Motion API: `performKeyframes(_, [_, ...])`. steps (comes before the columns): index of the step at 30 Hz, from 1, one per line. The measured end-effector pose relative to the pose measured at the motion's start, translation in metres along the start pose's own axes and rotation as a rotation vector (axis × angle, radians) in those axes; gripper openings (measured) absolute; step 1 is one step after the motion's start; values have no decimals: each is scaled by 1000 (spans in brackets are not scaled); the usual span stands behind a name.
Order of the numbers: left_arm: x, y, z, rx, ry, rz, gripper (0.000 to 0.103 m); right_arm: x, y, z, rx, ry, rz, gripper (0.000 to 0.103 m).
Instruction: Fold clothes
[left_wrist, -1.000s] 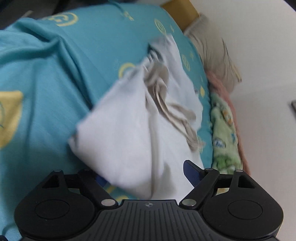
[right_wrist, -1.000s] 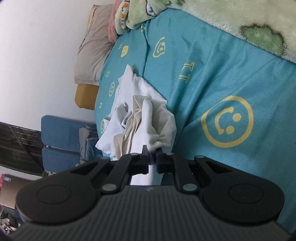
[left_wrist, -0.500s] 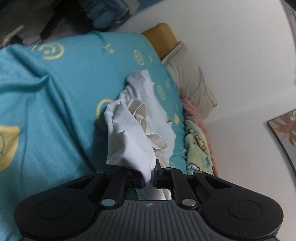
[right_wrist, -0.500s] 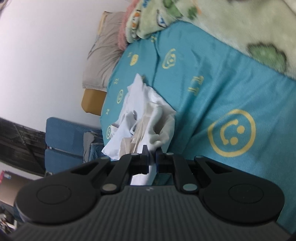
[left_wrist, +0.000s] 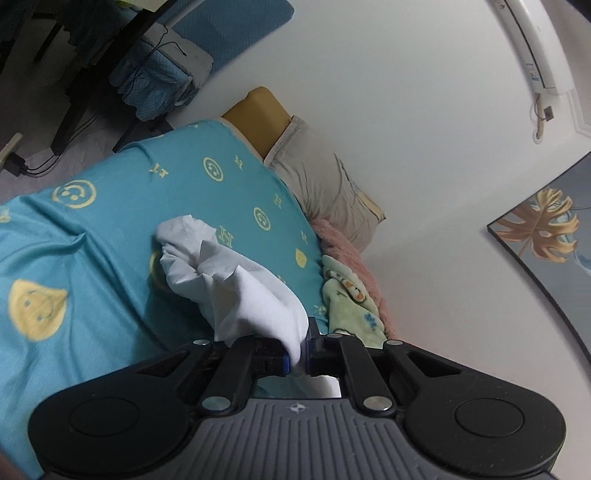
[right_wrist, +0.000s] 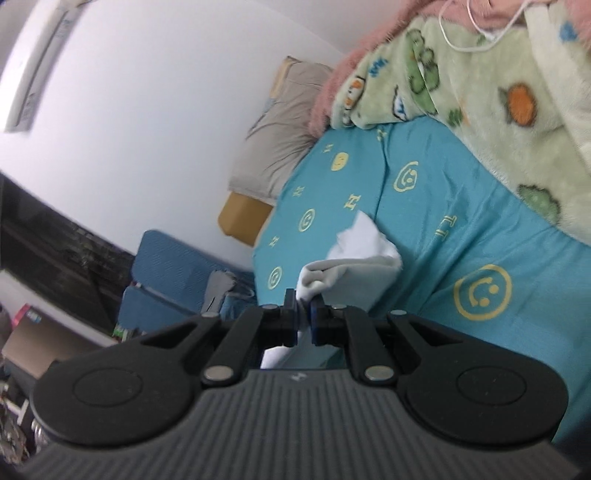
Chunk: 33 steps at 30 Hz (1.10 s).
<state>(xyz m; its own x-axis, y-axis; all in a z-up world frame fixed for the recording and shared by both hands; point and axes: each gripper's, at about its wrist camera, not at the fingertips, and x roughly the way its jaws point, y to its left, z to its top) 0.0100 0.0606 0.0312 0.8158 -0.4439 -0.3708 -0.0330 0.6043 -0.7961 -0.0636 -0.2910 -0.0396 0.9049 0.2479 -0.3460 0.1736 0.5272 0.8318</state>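
right now your left gripper is clamped on a bunch of the white garment, and your right gripper is pinched tight on another bit of the same cloth. the garment hangs crumpled between them, its far end trailing on the teal smiley sheet, near the middle of the bed and well apart from the green blanket and the beige pillow. judging by the bunching, you need to spread it first. draw your two grips apart until the held edge goes taut, give it a light shake so the folds drop out, then lay it flat on bare sheet. watch that neither grip holds more than one layer, or the cloth may stay twisted.
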Motion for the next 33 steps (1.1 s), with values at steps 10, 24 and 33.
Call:
performKeyframes(10, [-107, -3, -44, 37, 25, 27, 8, -85, 0, -29, -77, 1, 39, 9])
performKeyframes(24, [40, 14, 16, 45, 94, 207, 10, 64, -9, 12, -64, 109, -78, 10])
performKeyframes(33, [136, 42, 51, 76, 188, 226, 10, 151, -35, 28, -32, 190, -105, 10])
